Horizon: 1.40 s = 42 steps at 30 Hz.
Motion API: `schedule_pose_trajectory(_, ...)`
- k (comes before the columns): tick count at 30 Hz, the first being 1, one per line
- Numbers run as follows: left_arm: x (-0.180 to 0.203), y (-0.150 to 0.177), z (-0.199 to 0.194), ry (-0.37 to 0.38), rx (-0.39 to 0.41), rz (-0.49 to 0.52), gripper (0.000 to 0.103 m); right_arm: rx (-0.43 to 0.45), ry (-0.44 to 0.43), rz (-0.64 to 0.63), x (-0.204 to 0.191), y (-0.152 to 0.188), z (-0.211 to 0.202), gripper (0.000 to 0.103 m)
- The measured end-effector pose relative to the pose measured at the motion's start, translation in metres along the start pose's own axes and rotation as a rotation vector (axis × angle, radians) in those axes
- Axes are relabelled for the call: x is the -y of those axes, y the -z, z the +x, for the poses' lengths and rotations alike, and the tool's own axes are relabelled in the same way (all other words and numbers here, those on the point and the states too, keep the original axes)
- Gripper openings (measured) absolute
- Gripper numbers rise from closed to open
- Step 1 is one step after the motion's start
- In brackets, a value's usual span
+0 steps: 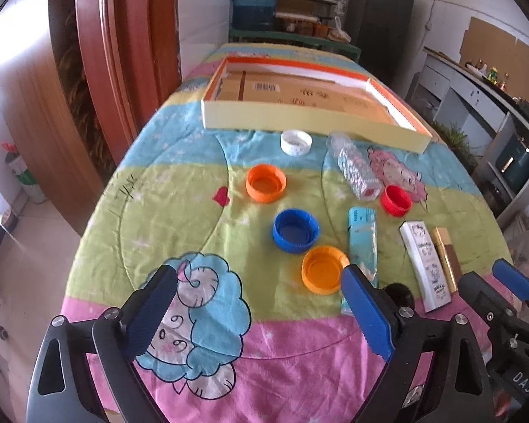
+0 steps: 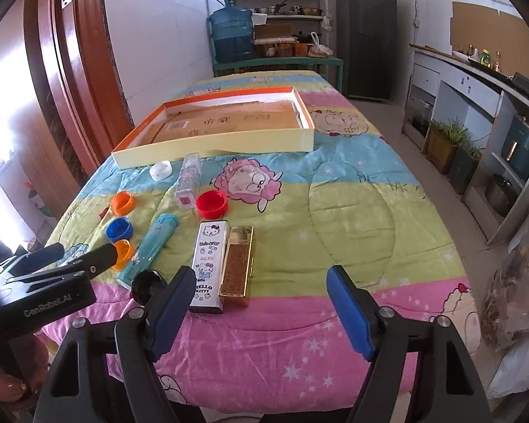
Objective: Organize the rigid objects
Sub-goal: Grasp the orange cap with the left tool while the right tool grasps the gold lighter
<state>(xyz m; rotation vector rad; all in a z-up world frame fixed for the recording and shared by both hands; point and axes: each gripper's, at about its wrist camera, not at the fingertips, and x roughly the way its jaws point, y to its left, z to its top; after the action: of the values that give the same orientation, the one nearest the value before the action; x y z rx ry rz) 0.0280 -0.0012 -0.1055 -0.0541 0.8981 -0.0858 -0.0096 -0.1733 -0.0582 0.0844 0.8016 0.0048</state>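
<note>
While the left gripper (image 1: 259, 312) hovered over the near edge of the quilt-covered table (image 1: 180, 211), its jaws stood wide apart with nothing between them. In the left wrist view the objects lay loose on the quilt: a near orange cap (image 1: 323, 270) just beside the right finger, a blue cap (image 1: 295, 230) beyond it, a far orange cap (image 1: 266, 183), a white cap (image 1: 296, 142), a red cap (image 1: 395, 200), a clear bottle (image 1: 355, 166), a teal case (image 1: 362, 246), a white tin (image 1: 425, 264) and a gold case (image 1: 447, 259). An empty shallow box (image 1: 310, 121) waited at the far end. A finger could likely nudge the near cap, which might skid or flip on the soft fabric.

In the right wrist view the right gripper (image 2: 261, 305) was likewise spread and empty, its left finger just before the white tin (image 2: 208, 268), which touched the gold case (image 2: 237, 264). Closing there risked catching both or pushing one aside. The left gripper (image 2: 74, 255) stood close at the left, so the two tools might collide.
</note>
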Motion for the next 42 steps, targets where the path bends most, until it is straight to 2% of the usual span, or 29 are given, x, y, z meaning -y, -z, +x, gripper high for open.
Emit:
schedule_pose_trajectory(6, 0.001, 0.005, 0.002, 0.004, -0.004, 0.019, 0.092, -0.014, -0.013, 0.007, -0.001, 0.002, 0.006, 0.077)
schedule_pose_trajectory(8, 0.001, 0.005, 0.001, 0.021, -0.006, 0.019, 0.089, -0.018, -0.016, 0.011, 0.0, 0.002, 0.007, 0.077)
schedule_pose_trajectory(15, 0.005, 0.001, 0.003, 0.064, -0.009, 0.01, 0.089, -0.026, -0.022, 0.022, 0.003, 0.003, 0.011, 0.077)
schedule_pose_trajectory(23, 0.001, -0.001, 0.006, 0.064, -0.002, 0.026, 0.088, -0.03, -0.024, 0.033, 0.007, 0.003, 0.012, 0.077)
schedule_pose_trajectory(32, 0.01, 0.004, 0.008, 0.041, -0.009, 0.12, 0.088, -0.031, -0.029, 0.042, 0.008, 0.003, 0.015, 0.077)
schedule_pose_trajectory(36, 0.013, -0.002, 0.013, 0.054, 0.001, 0.108, 0.088, -0.029, -0.031, 0.037, 0.008, 0.003, 0.014, 0.077)
schedule_pose_trajectory(37, 0.014, -0.003, 0.014, 0.055, 0.004, 0.109, 0.087, -0.028, -0.03, 0.036, 0.008, 0.003, 0.014, 0.077)
schedule_pose_trajectory(39, 0.019, -0.002, 0.014, 0.04, 0.024, 0.128, 0.074, -0.026, -0.027, 0.037, 0.009, 0.003, 0.013, 0.077)
schedule_pose_trajectory(41, 0.019, 0.0, 0.012, 0.041, 0.049, 0.13, 0.051, -0.026, -0.023, 0.041, 0.011, 0.002, 0.013, 0.077)
schedule_pose_trajectory(42, 0.017, 0.0, 0.011, 0.057, 0.052, 0.124, 0.046, -0.026, -0.023, 0.043, 0.011, 0.002, 0.013, 0.077)
